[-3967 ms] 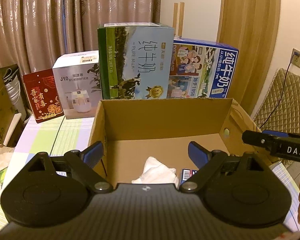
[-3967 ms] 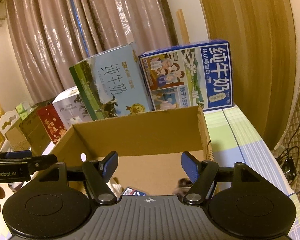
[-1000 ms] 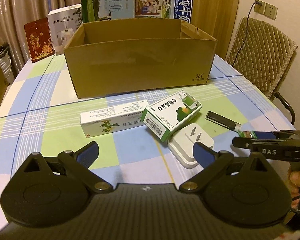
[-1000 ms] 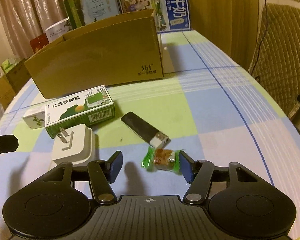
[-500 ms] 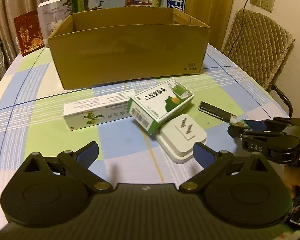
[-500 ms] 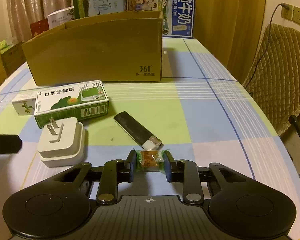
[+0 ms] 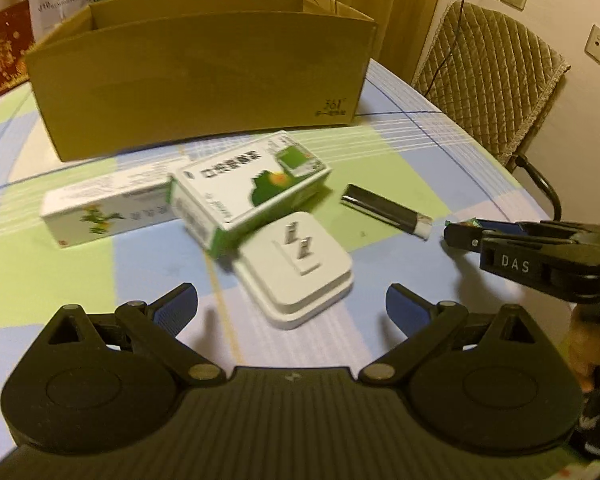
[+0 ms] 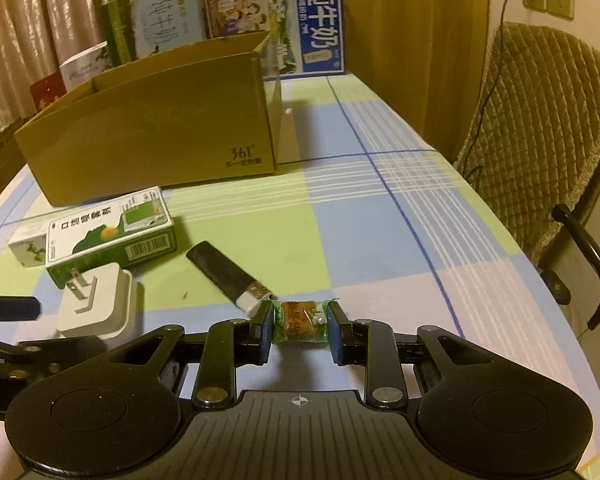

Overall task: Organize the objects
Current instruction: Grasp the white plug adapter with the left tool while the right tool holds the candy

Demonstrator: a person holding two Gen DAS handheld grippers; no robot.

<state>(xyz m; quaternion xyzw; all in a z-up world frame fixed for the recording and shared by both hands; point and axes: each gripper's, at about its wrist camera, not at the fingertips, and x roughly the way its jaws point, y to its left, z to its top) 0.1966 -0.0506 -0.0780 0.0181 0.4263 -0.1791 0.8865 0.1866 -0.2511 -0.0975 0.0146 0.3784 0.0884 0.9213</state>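
Note:
My right gripper [image 8: 300,330] is shut on a green-wrapped candy [image 8: 299,321] and holds it just above the table; it also shows in the left wrist view [image 7: 460,235]. My left gripper [image 7: 292,306] is open and empty, close in front of a white plug adapter [image 7: 296,266]. A green and white medicine box [image 7: 248,192], a long white box [image 7: 104,210] and a black USB stick [image 7: 384,210] lie in front of the open cardboard box [image 7: 200,76].
Milk cartons [image 8: 276,28] and other boxes stand behind the cardboard box. A quilted chair [image 8: 540,120] stands at the table's right edge. The checked tablecloth [image 8: 380,208] covers the table.
My right gripper has closed on the candy and lifted it slightly. My left gripper has moved closer to the plug adapter and stays open.

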